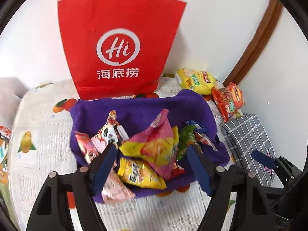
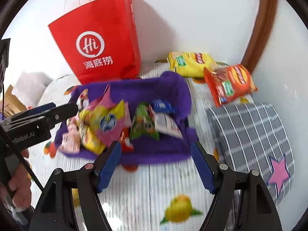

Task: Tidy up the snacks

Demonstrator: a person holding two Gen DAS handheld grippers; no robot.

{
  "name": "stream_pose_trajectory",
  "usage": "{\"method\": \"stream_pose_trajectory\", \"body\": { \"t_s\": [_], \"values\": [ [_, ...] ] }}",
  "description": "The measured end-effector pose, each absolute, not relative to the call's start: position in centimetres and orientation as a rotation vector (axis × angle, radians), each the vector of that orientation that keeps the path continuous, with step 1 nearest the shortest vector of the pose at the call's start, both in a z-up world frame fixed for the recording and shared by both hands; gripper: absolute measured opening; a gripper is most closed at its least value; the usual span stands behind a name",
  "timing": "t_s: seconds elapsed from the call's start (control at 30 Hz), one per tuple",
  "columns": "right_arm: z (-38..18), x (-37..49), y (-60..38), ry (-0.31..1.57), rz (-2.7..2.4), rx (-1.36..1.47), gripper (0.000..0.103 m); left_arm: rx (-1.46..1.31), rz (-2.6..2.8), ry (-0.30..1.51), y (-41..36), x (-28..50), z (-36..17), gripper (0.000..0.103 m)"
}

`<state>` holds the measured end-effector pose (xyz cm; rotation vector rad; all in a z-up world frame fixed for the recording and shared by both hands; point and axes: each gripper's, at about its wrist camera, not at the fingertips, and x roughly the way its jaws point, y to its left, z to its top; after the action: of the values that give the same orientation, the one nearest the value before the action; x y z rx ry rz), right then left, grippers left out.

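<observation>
Both hand-held grippers, left [image 1: 152,152] and right [image 2: 156,154], hung released and empty, so the heaped snack packets [image 1: 154,150] could've easily slid off the floppy purple cloth [image 1: 138,109].

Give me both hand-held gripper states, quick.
Left hand-held gripper: open, holding nothing, above the snack packets.
Right hand-held gripper: open, holding nothing.

A purple cloth [image 1: 138,111] lies spread on the counter [image 2: 138,188], its edges turned up, heaped with small snack packets [image 1: 154,148] in pink, yellow, green and blue. Behind it to the right lie a yellow chip bag [image 2: 190,63] and a red chip bag [image 2: 229,84], touching.
</observation>
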<state>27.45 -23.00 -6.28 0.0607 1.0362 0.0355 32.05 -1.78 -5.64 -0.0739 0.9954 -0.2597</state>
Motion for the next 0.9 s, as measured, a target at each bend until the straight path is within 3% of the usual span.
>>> {"method": "stream_pose_trajectory", "body": {
  "t_s": [0.07, 0.27, 0.33, 0.4, 0.53, 0.6, 0.9],
  "values": [
    [-5.7, 25.2, -23.4, 1.026, 0.016, 0.080, 0.075, -0.073, -0.267, 0.983, -1.9, 30.2, -5.2, 0.081],
    [-2.8, 17.8, -23.2, 0.945, -0.036, 0.091, 0.076, -0.094, -0.328, 0.959, -1.9, 22.8, -3.6, 0.081],
    [-1.9, 15.0, -23.0, 0.922, -0.045, 0.096, 0.087, -0.092, -0.333, 0.932, -1.7, 20.4, -2.6, 0.081],
    [-1.3, 12.7, -22.8, 0.895, -0.050, 0.103, 0.092, -0.093, -0.331, 0.903, -1.5, 18.3, -1.5, 0.082],
    [-0.4, 8.2, -22.4, 0.840, -0.069, 0.104, 0.099, -0.095, -0.353, 0.850, -1.2, 14.0, 0.0, 0.097],
    [0.0, 6.2, -22.5, 0.818, -0.090, 0.111, 0.102, -0.079, -0.351, 0.836, -1.3, 12.3, 0.3, 0.098],
    [1.0, -0.4, -23.6, 0.779, -0.152, 0.169, 0.102, -0.029, -0.317, 0.762, -1.6, 4.7, 1.1, 0.102]
  ]
}}
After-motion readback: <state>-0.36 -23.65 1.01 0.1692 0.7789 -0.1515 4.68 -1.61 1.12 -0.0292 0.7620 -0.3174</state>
